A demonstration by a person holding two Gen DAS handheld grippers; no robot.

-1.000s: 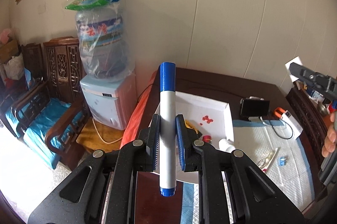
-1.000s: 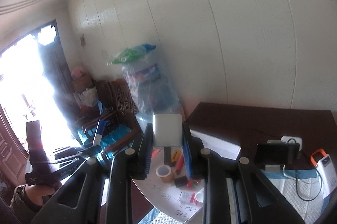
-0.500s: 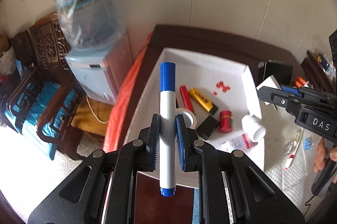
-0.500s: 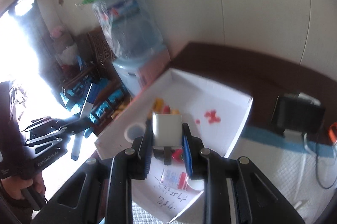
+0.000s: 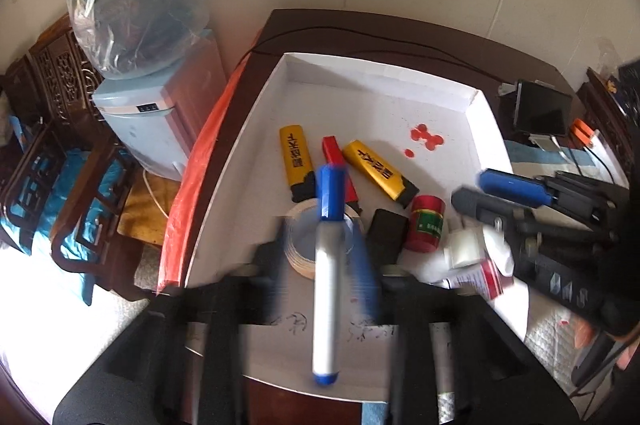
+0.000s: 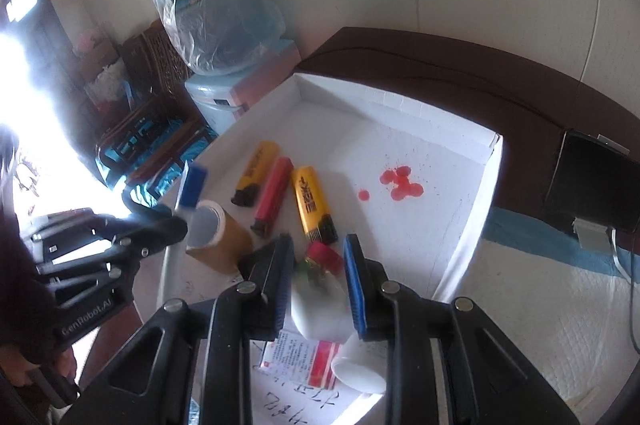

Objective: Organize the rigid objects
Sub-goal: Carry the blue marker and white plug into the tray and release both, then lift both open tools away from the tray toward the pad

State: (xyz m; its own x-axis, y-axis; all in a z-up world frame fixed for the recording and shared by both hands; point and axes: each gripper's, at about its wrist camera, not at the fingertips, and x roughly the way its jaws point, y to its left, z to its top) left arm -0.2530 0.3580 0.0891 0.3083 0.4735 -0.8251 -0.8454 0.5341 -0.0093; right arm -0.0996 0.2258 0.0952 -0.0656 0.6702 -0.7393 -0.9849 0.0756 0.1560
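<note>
Opening, both tools free the marker (image 5: 328, 265) and white block (image 6: 318, 309); only the right view shows the block clearly.

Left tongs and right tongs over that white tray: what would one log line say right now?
left tongs: just opening, blue-capped marker between | right tongs: just opening, white bottle between | both over white tray
</note>
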